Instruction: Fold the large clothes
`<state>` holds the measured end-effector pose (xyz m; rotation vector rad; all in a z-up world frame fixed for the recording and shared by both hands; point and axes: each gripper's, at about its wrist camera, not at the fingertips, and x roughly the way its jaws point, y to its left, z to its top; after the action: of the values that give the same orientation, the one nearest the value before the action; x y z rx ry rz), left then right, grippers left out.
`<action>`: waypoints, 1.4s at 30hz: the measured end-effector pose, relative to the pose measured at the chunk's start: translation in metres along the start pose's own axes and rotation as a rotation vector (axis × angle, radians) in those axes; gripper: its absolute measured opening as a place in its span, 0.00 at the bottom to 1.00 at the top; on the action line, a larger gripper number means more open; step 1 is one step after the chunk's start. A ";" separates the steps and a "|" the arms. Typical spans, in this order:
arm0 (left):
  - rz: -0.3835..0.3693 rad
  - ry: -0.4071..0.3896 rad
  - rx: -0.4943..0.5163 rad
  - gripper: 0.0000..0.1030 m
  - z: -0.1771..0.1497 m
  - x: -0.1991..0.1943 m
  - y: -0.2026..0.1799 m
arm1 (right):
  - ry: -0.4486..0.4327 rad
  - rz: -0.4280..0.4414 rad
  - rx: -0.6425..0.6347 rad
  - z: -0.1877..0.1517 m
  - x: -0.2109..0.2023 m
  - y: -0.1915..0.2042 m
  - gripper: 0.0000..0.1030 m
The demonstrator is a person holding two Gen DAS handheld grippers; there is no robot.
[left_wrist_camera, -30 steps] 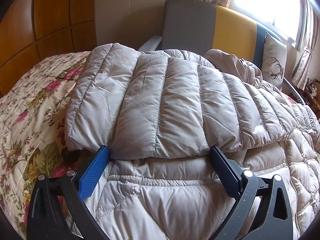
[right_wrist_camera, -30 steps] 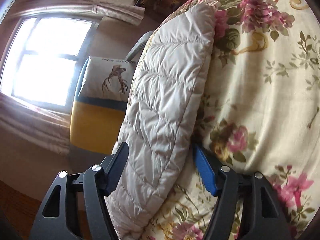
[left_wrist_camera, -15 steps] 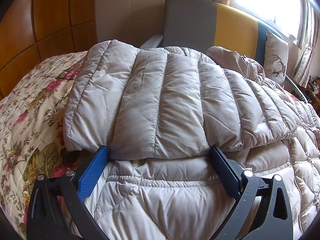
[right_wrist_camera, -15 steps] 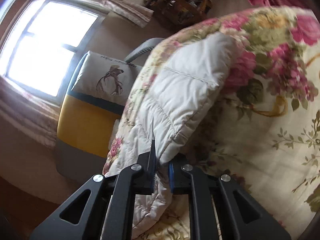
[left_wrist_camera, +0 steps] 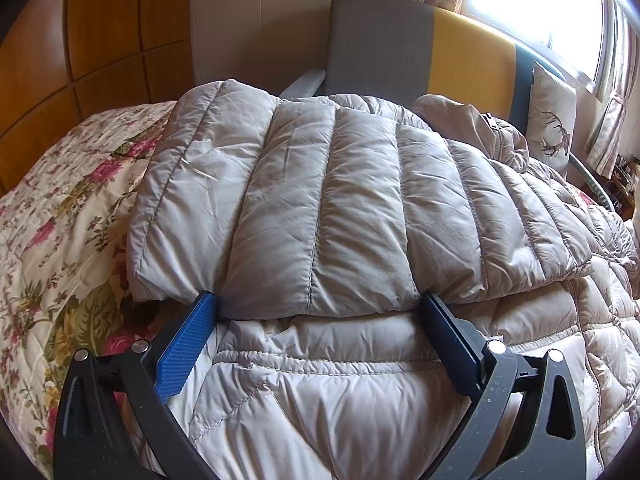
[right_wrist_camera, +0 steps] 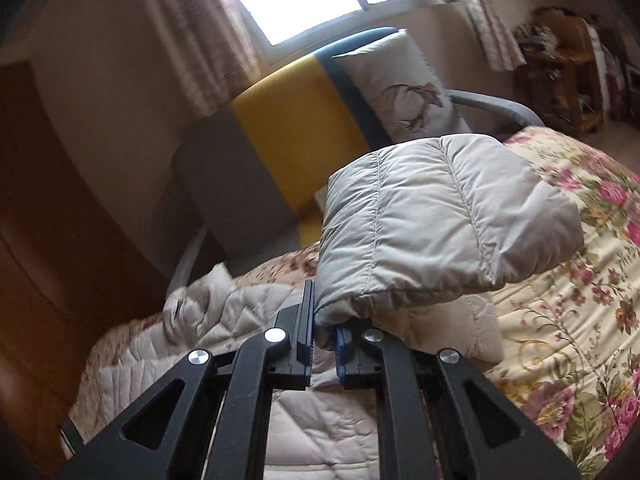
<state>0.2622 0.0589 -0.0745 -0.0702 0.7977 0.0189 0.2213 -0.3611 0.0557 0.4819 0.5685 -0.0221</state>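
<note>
A beige quilted down jacket (left_wrist_camera: 340, 208) lies on the floral bed. A folded part lies across the top of its body in the left wrist view. My left gripper (left_wrist_camera: 318, 308) is open, its jaws wide, tips resting against the folded edge. In the right wrist view my right gripper (right_wrist_camera: 323, 334) is shut on the edge of a jacket sleeve (right_wrist_camera: 440, 220) and holds it lifted above the jacket's body (right_wrist_camera: 320, 420) and the bed.
The floral quilt (left_wrist_camera: 60, 220) covers the bed and also shows in the right wrist view (right_wrist_camera: 580, 320). A grey and yellow armchair (left_wrist_camera: 420, 40) with a deer cushion (right_wrist_camera: 404, 88) stands behind the bed. Wooden panels (left_wrist_camera: 80, 40) are at the left. A cluttered shelf (right_wrist_camera: 568, 76) stands at the far right.
My right gripper closed on the sleeve edge and lifted it up, swinging it over the jacket. My left gripper stayed open and barely moved.
</note>
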 end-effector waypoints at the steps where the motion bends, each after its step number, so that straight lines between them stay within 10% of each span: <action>1: 0.000 0.000 0.000 0.96 0.000 0.000 0.000 | 0.017 0.003 -0.071 -0.010 0.004 0.021 0.08; 7: -0.001 0.000 0.000 0.96 0.000 0.000 0.001 | 0.240 -0.100 -0.624 -0.112 0.065 0.122 0.10; 11: -0.002 0.000 -0.001 0.96 0.000 0.000 0.001 | 0.332 -0.116 -0.715 -0.153 0.092 0.124 0.37; 14: -0.001 0.001 0.000 0.96 0.000 0.000 0.000 | 0.286 -0.074 -0.630 -0.147 0.080 0.111 0.80; 18: 0.005 0.005 0.002 0.96 0.001 -0.002 0.000 | 0.170 -0.095 -0.474 -0.136 0.053 0.078 0.98; 24: -0.035 -0.165 0.015 0.95 0.017 -0.063 -0.008 | 0.025 -0.180 -0.137 -0.128 0.028 0.000 0.98; 29: -0.261 -0.155 -0.026 0.93 0.044 -0.090 -0.039 | 0.083 -0.138 0.202 -0.119 0.045 -0.076 0.98; 37: -0.390 0.168 -0.048 0.67 0.060 -0.003 -0.122 | 0.013 -0.056 0.335 -0.118 0.040 -0.105 0.98; 41: -0.434 0.239 -0.104 0.09 0.057 0.019 -0.138 | -0.016 -0.046 0.352 -0.125 0.023 -0.103 0.98; 42: -0.443 0.240 -0.098 0.07 0.058 0.017 -0.142 | -0.022 -0.042 0.356 -0.125 0.021 -0.104 0.98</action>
<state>0.3219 -0.0785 -0.0383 -0.3457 1.0062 -0.3760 0.1593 -0.3956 -0.0922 0.8151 0.5551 -0.1705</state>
